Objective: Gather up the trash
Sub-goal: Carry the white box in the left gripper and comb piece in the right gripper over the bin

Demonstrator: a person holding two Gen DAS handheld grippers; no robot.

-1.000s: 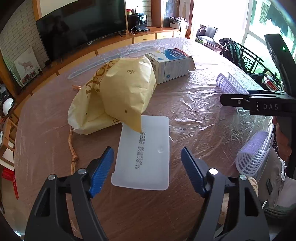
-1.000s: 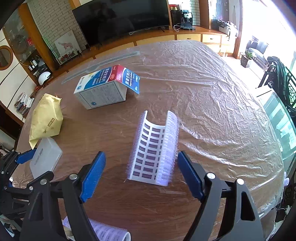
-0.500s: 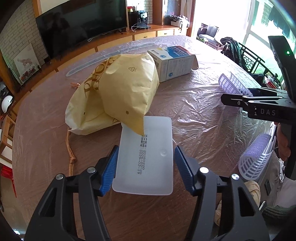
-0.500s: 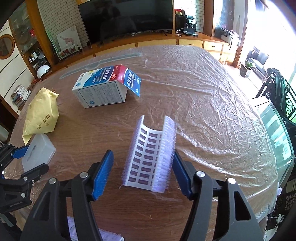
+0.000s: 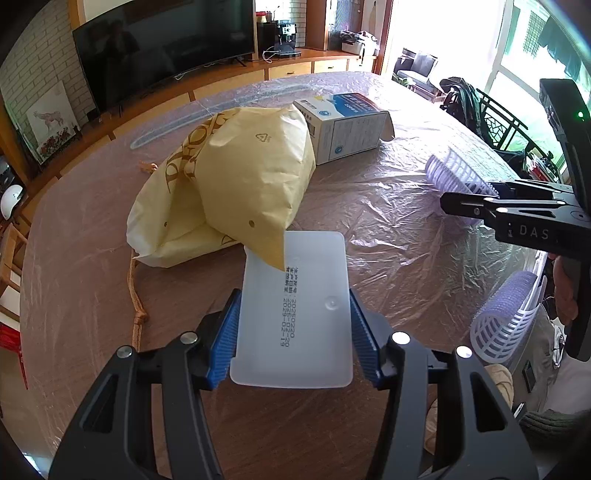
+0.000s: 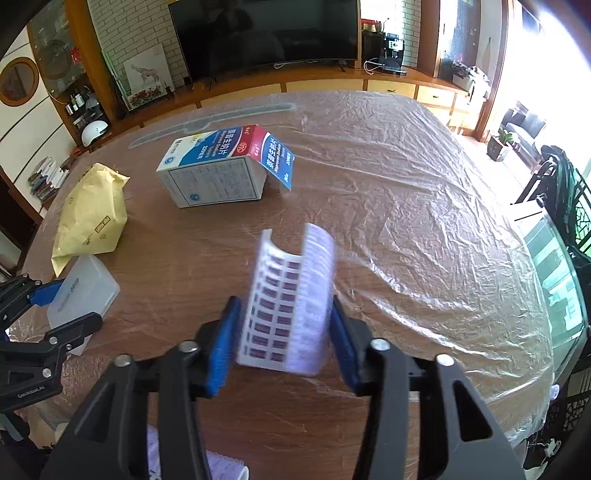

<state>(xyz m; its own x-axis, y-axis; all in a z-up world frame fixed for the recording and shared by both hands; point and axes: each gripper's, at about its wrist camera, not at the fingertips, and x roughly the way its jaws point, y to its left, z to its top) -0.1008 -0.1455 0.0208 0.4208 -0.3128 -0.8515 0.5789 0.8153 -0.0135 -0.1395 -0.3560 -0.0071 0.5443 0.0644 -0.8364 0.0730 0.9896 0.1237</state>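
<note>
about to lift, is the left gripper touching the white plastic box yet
Touching. The left wrist view shows the left gripper with both blue pads pressed flush against the white plastic box's long sides, no gap visible.

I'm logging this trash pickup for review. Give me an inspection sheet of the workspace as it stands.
Surface: wooden table under wrinkled clear plastic sheet.
Job's things: white plastic box, yellow paper bag overlapping its far end, cardboard box with open flap, curved white plastic grid.
Clutter: brown cord by the bag.
Grippers: left gripper fingers against the plastic box's sides; right gripper closed on the grid.
Cables: nothing seen on the table.
Surroundings: television, cabinets, bright windows.
</note>
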